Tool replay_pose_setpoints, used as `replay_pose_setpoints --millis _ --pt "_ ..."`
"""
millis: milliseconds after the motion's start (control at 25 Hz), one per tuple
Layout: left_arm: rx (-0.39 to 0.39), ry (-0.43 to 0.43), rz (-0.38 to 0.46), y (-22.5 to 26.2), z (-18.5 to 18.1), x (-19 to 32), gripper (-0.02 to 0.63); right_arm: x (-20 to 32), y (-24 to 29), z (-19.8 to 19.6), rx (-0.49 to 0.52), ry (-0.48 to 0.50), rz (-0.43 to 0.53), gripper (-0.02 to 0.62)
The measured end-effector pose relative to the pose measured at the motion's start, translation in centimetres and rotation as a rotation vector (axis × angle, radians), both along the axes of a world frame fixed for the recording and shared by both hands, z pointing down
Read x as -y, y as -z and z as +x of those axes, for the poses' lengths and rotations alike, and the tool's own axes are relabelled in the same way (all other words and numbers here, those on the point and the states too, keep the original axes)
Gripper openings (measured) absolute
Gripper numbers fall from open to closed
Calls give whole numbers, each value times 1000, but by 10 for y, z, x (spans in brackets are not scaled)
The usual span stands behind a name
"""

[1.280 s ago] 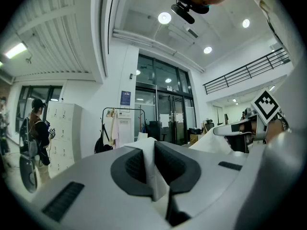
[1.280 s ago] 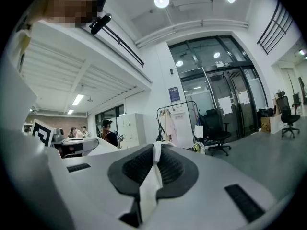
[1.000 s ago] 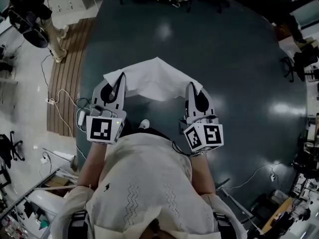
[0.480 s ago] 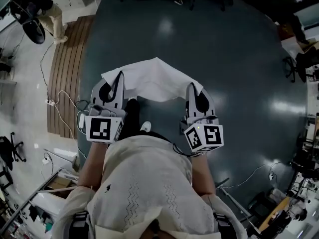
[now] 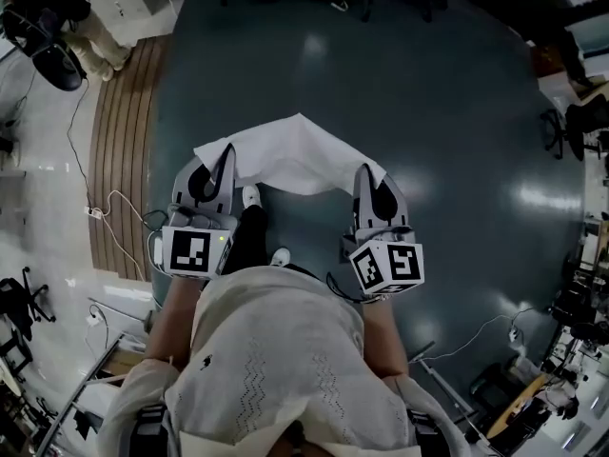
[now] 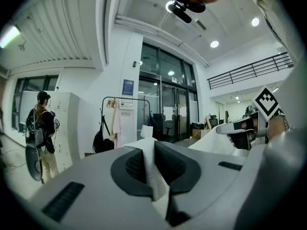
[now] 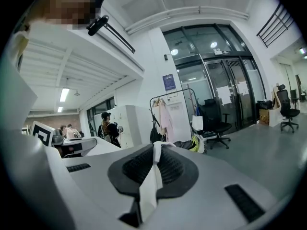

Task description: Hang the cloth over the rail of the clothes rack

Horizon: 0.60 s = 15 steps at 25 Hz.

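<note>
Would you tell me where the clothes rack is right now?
In the right gripper view, the clothes rack stands far ahead, just left of the glass doors and a black office chair.

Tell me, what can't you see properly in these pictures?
- Clothes rack: far off and tiny in both gripper views, so what hangs on it is unclear. I cannot make it out in the head view.
- Cloth: its held corners are tucked inside the left gripper and right gripper. In the gripper views, each gripper's body hides most of it.
- Floor under the person: blocked by their body in the head view.
</note>
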<state>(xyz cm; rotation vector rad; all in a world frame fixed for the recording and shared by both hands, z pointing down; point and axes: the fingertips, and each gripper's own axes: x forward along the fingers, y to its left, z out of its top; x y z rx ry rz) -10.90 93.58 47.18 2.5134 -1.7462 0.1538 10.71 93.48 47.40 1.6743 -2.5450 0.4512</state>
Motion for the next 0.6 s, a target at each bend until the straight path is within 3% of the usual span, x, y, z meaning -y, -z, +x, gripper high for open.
replay_pose_setpoints --millis 240,600 --pt "-48 -7 11 3 -23 77 20 73 0 -28 -12 -19 -1 34" --pt "-28 -40 55 19 -69 154 20 143 14 -69 6 -51 35 34"
